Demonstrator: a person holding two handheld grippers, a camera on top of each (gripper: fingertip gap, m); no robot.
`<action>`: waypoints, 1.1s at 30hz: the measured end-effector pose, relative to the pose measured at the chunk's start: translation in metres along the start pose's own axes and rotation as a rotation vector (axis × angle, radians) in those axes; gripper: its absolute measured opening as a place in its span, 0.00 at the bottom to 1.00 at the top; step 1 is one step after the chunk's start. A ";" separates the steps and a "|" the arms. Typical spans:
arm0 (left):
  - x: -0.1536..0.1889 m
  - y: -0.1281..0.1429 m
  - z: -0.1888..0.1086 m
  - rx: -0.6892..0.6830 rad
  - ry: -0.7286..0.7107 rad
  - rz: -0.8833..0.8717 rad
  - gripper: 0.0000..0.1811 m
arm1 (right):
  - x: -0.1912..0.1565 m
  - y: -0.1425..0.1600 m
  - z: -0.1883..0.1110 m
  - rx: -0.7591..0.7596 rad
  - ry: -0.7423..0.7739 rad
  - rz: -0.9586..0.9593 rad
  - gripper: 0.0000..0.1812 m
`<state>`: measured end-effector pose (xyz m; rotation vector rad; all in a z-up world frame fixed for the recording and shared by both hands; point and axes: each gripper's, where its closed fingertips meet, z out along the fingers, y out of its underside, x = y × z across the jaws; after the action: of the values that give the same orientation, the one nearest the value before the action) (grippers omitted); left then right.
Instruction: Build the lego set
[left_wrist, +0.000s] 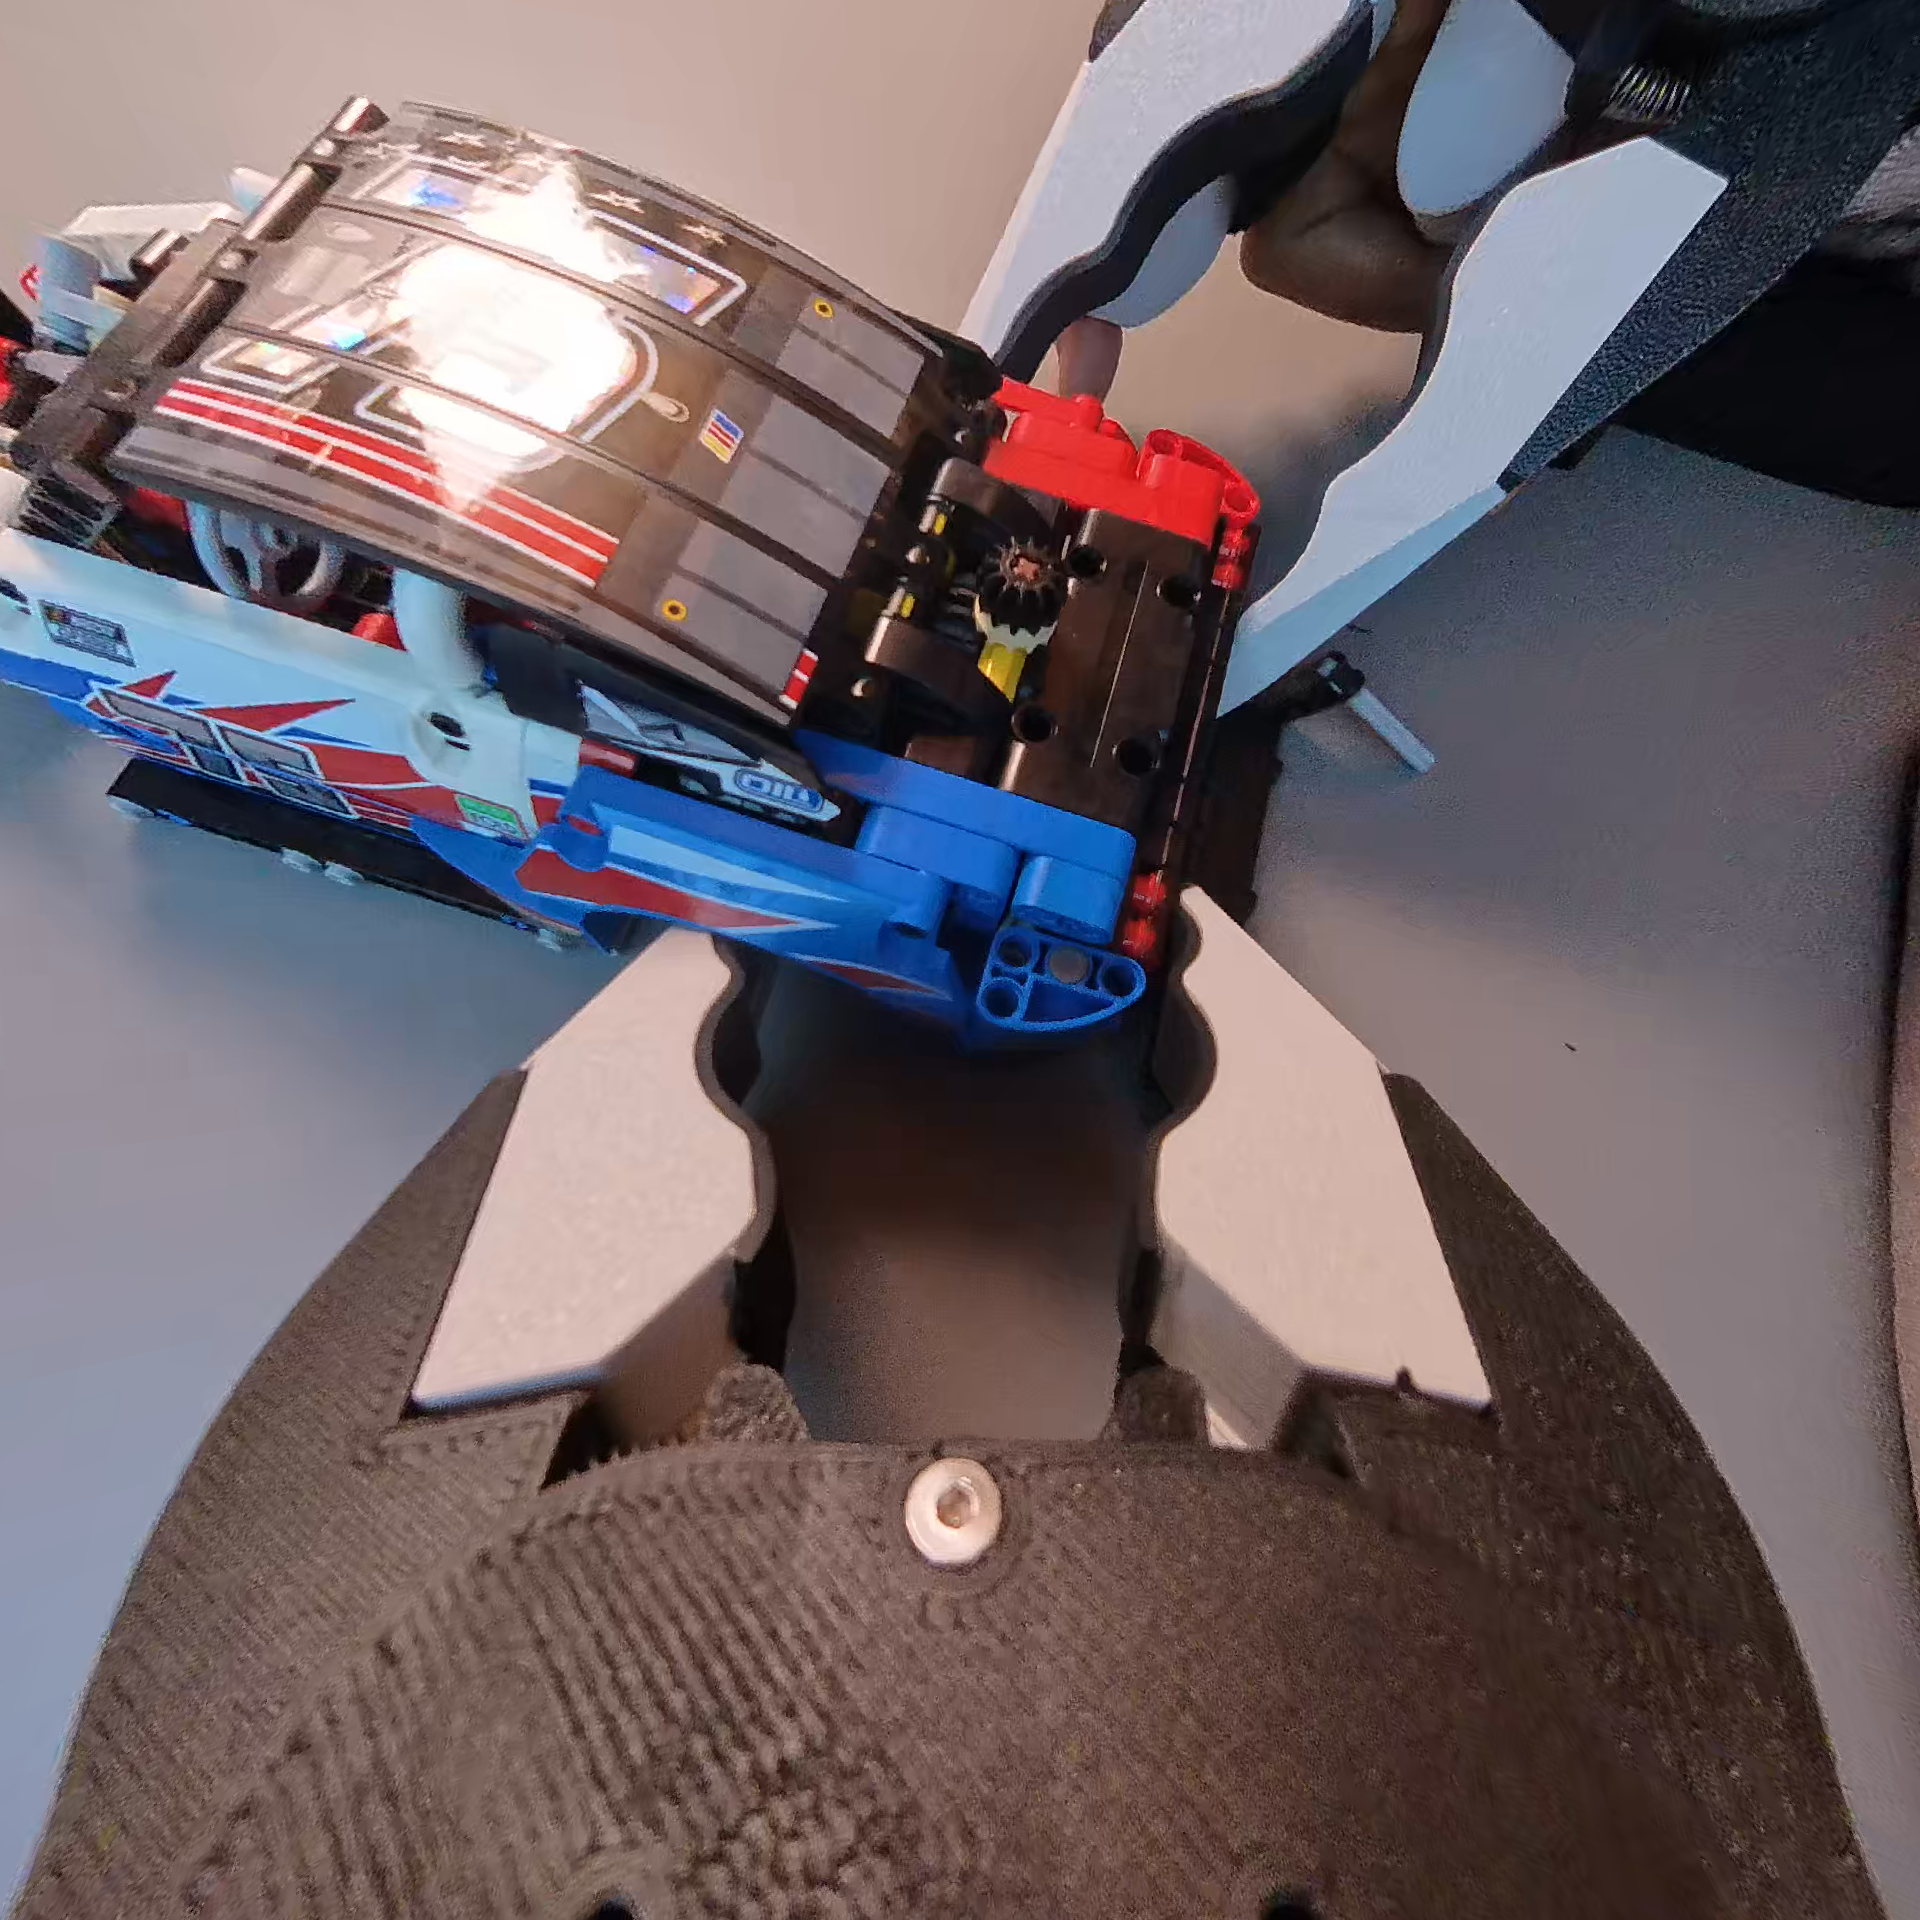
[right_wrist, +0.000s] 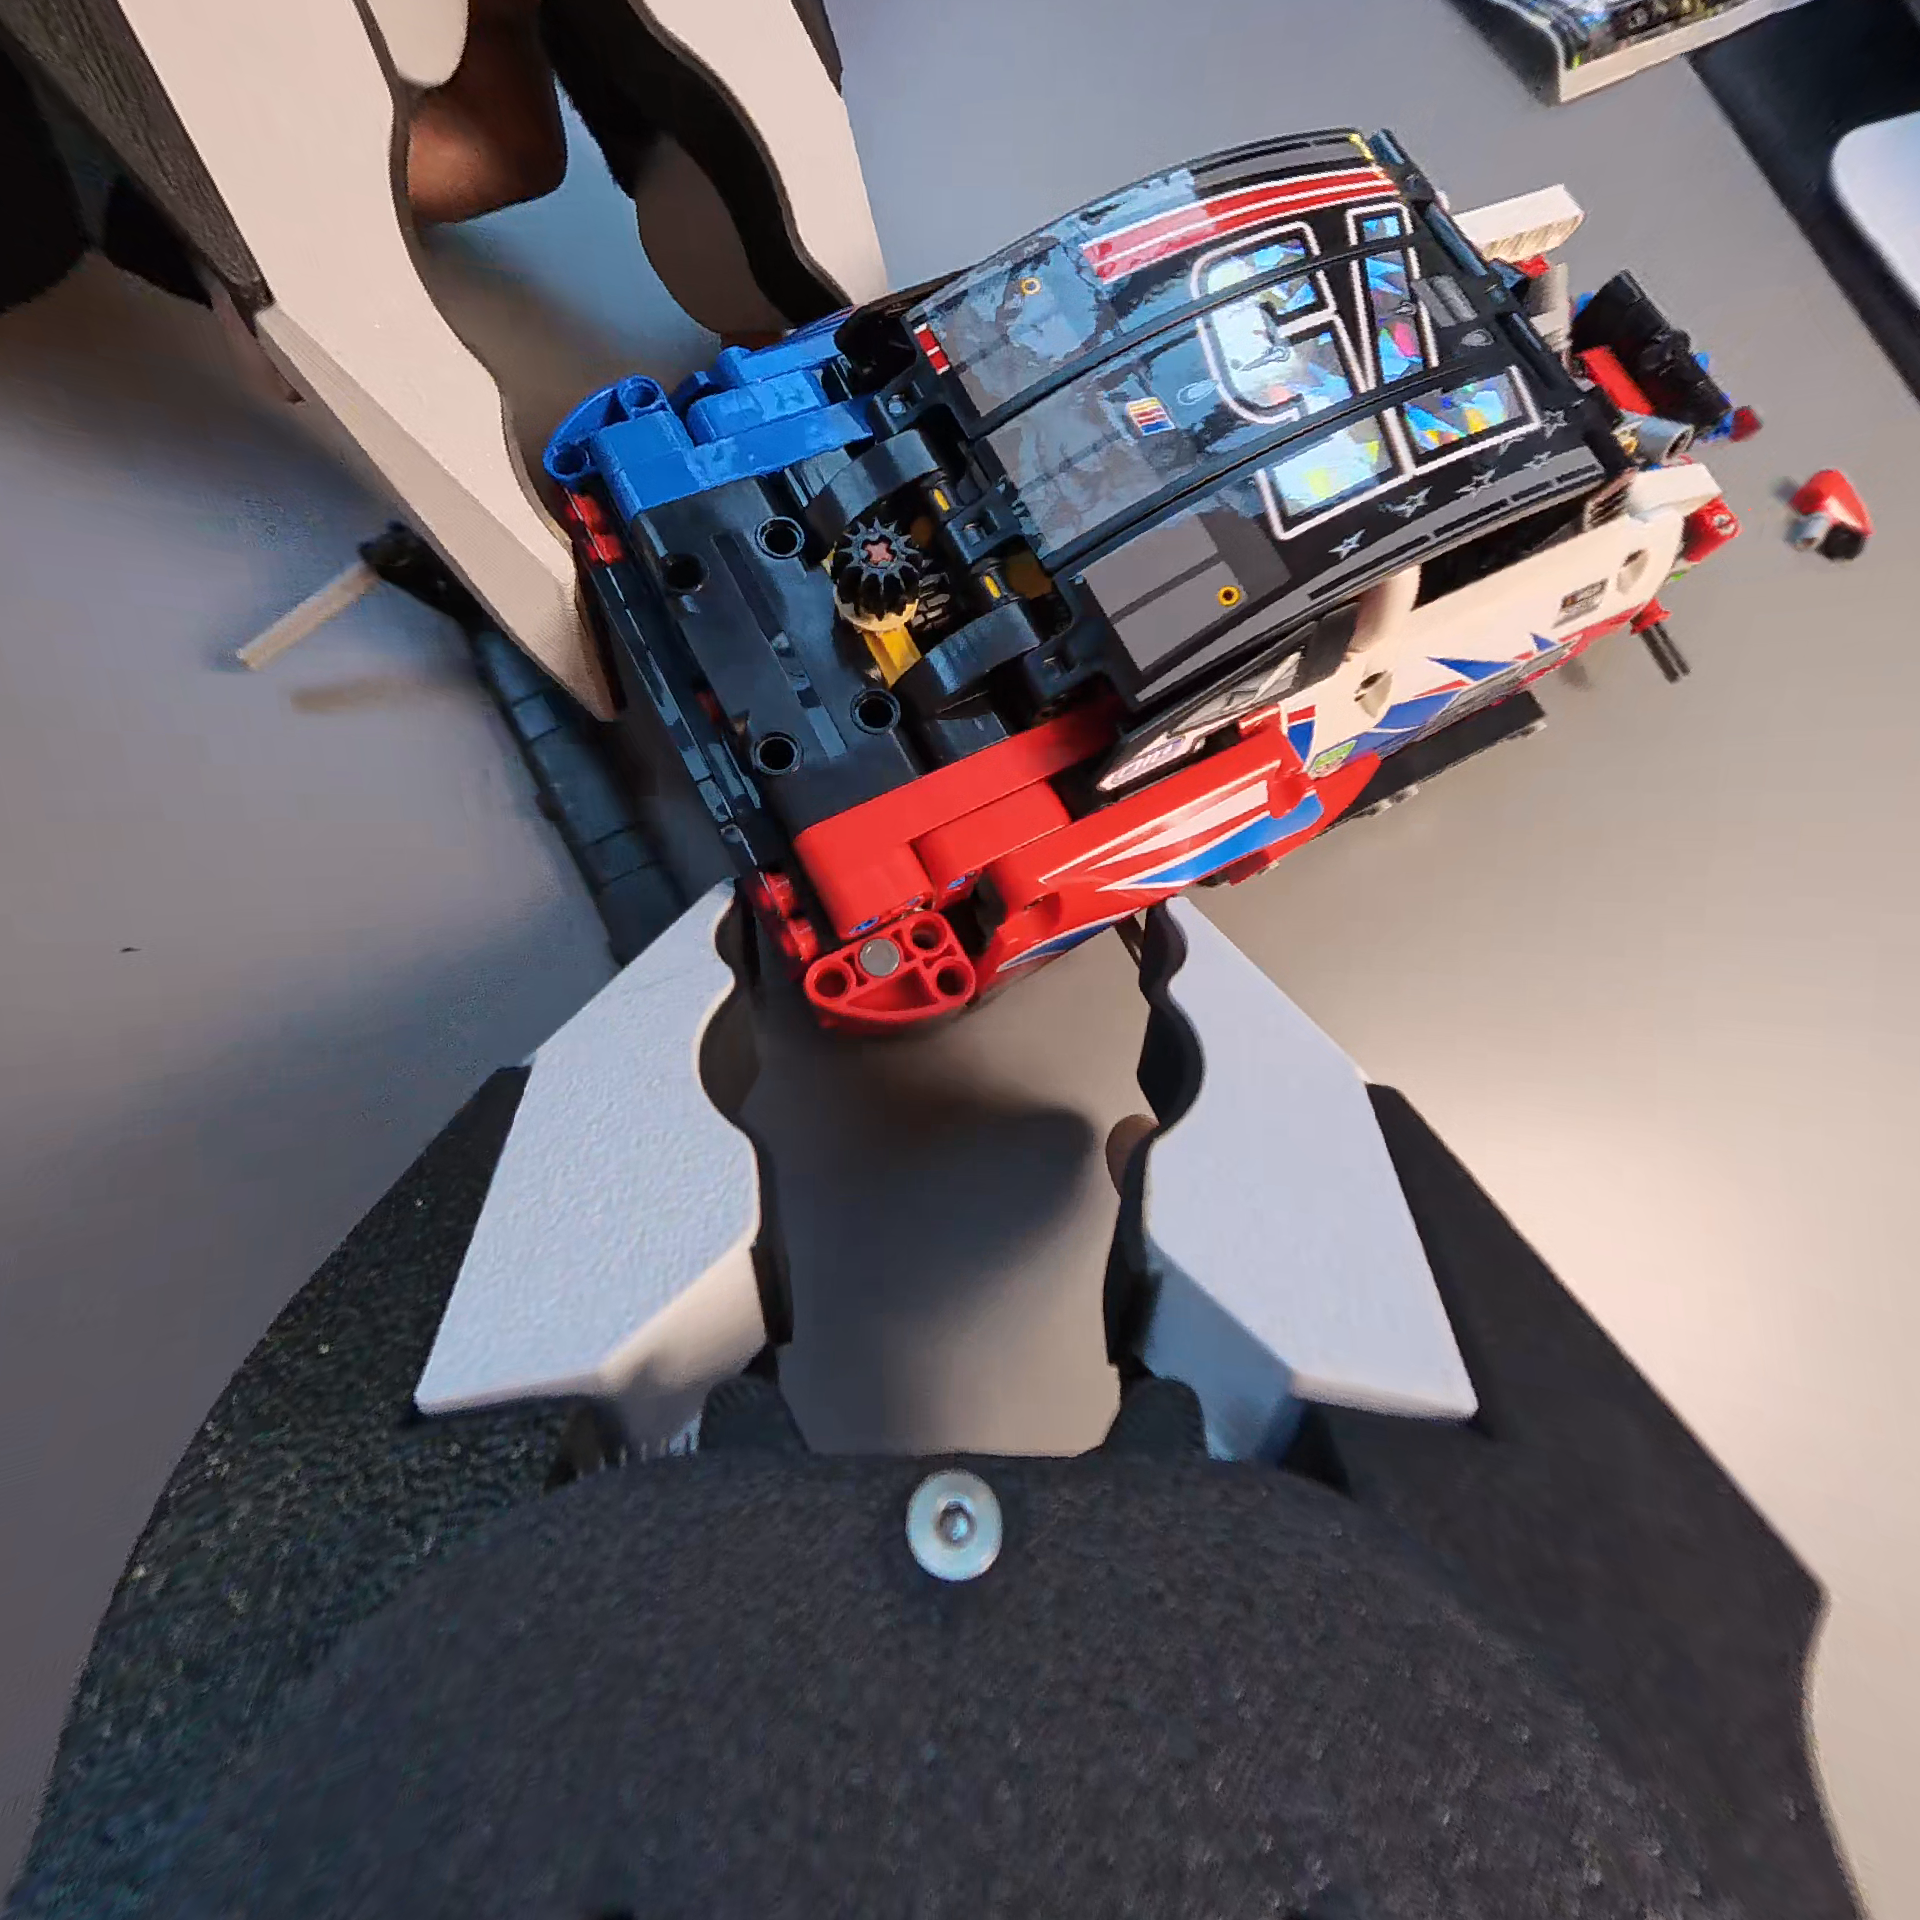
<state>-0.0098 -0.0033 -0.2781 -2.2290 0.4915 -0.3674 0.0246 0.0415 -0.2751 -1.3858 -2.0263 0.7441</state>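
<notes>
The lego car (left_wrist: 582, 436) has a black curved roof, white sides and an open black rear with a small black gear (left_wrist: 1013, 582). It rests on the grey table (left_wrist: 260, 1039). My left gripper (left_wrist: 935, 935) is open wide, and the car's blue rear corner (left_wrist: 1060, 977) sits between its fingers, touching them. My right gripper (right_wrist: 951, 920) is also open wide, around the red rear corner (right_wrist: 894, 966). Each gripper shows at the top of the other's view. A small tan rounded thing (right_wrist: 1127, 1143) sits against the right gripper's inner side; I cannot tell what it is.
A black lego strip (right_wrist: 582, 769) and a tan axle (right_wrist: 301, 623) lie on the table behind the car's rear. A small red and black loose piece (right_wrist: 1829, 514) lies past the car's front. A booklet (right_wrist: 1621, 42) is at the far edge. The tan axle (right_wrist: 301, 623) is about 5 cm from my left fingertips.
</notes>
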 end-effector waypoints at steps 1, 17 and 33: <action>0.004 0.002 -0.002 0.001 0.008 0.004 0.42 | -0.006 0.000 -0.001 0.003 0.008 -0.003 0.40; 0.028 0.023 -0.048 0.025 0.177 -0.245 0.32 | -0.066 0.020 -0.042 -0.072 -0.228 0.233 0.37; 0.060 0.020 -0.042 -0.005 0.068 0.061 0.03 | -0.105 -0.002 -0.035 0.011 -0.205 0.135 0.17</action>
<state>0.0213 -0.0700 -0.2611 -2.2064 0.5961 -0.4114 0.0805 -0.0536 -0.2649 -1.5052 -2.0936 0.9908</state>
